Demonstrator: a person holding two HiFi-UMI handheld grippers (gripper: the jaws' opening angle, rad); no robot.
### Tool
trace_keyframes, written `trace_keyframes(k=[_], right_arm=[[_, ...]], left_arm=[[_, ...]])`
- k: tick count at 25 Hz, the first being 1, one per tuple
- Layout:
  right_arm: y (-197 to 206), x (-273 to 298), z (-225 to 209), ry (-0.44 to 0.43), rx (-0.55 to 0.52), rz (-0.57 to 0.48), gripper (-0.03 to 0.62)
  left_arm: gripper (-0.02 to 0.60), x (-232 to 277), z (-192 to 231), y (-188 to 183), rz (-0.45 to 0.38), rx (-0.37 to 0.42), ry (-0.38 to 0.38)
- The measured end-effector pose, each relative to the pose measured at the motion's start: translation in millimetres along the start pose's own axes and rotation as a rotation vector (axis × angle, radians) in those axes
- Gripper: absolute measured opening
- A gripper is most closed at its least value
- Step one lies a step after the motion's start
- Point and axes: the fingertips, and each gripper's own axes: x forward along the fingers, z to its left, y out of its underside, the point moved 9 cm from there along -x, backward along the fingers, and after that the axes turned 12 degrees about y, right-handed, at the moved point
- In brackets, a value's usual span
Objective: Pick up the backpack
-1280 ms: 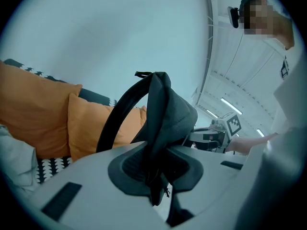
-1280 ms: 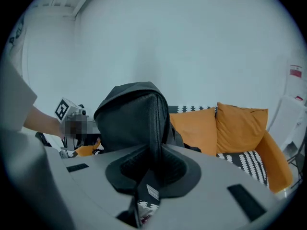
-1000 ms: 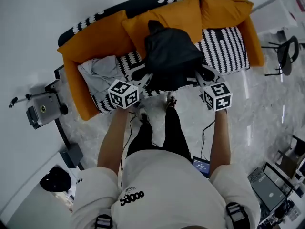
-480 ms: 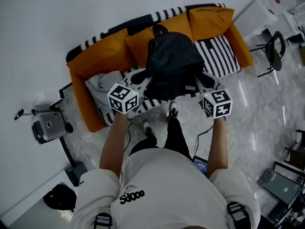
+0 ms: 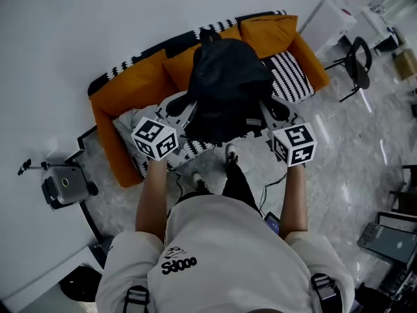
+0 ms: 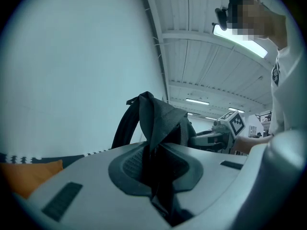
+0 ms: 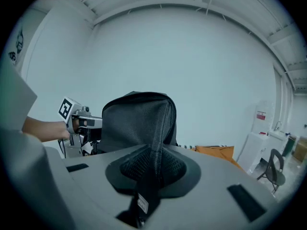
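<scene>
The black backpack hangs in the air above the sofa, held up between both grippers. My left gripper is shut on the fabric of its left side, and in the left gripper view that dark fabric runs pinched between the jaws. My right gripper is shut on its right side; in the right gripper view a strip of the backpack with a small label passes between the jaws. Each gripper's marker cube shows in the other's view.
An orange sofa with black-and-white patterned cushions stands against the white wall, with a grey cloth on its left seat. A black chair stands at the right, a camera on a stand at the left, laptops at lower right.
Both grippers have risen with the backpack between them. The bag has come up off the sofa seat and now covers more of the back cushions in the head view.
</scene>
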Motion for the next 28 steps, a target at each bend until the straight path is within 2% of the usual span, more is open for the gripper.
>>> trace_keyframes(k=[7,15,21,28], right_arm=[[-28.0,-50.4,12.4,0.022,-0.001,-0.101,0.075],[-53.9,-96.8,23.2,0.042,-0.045,-0.195,0.074],[-65.6,-115.8,59.0,0.048,-0.066,-0.258,0.074],[-67.6,-118.9,58.4,0.028,-0.052,-0.269,0.072]], left_arm=[[0.056,-18.8,-40.3,-38.0,-0.051,0.088,0.016],[0.057,-33.9,-75.6,-67.3,-0.114,0.143,0.015],[0.055,-72.3,-84.3,-77.0,-0.135,0.167,0.032],[0.056,-75.6,-90.8,-87.2,-0.118,0.202,0.03]])
